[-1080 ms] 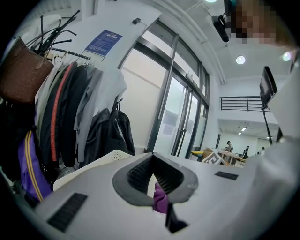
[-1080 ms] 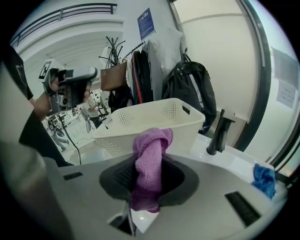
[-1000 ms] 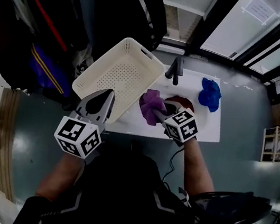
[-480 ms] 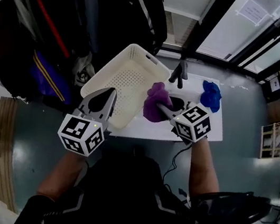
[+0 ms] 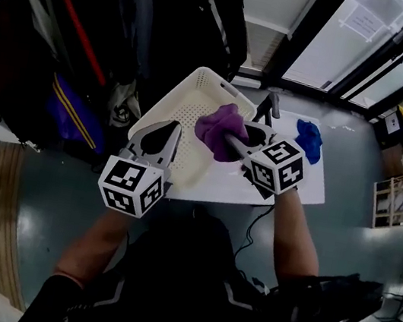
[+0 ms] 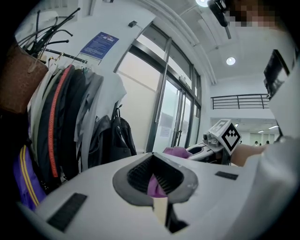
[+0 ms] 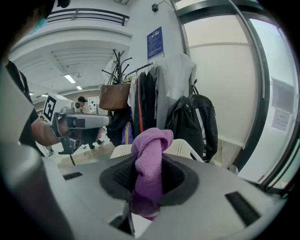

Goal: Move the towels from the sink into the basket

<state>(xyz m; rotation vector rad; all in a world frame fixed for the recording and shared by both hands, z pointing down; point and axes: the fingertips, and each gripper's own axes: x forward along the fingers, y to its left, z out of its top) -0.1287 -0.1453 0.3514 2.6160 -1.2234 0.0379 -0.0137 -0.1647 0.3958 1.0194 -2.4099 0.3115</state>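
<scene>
Two grippers and both are busy. My right gripper (image 5: pixel 231 135) is clamped on the purple towel (image 5: pixel 214 126). In its own view the jaws are narrow, the cloth is bunched between the pads, and a knotted lump sticks up past the tips. In the head view that towel hangs at the right edge of the basket (image 5: pixel 187 101), up off the white counter (image 5: pixel 293 186).

My left gripper (image 5: pixel 167 129) has its jaws nearly together, pinching a thin cream strip that is the basket's near rim. The basket sits tilted, with its perforated inside facing me.

- **Towels:** two in view. One is the purple one in the jaws. One is blue (image 5: pixel 311 139), lying crumpled on the counter's far right end, well apart from the basket.
- **Basket:** one.
- **Faucet:** one dark faucet (image 5: pixel 271 105), just behind the right gripper. The gripper covers the sink bowl, so I can't tell what's in it.

A black backpack (image 5: pixel 205 18) and several coats hang on a rack behind the basket.
</scene>
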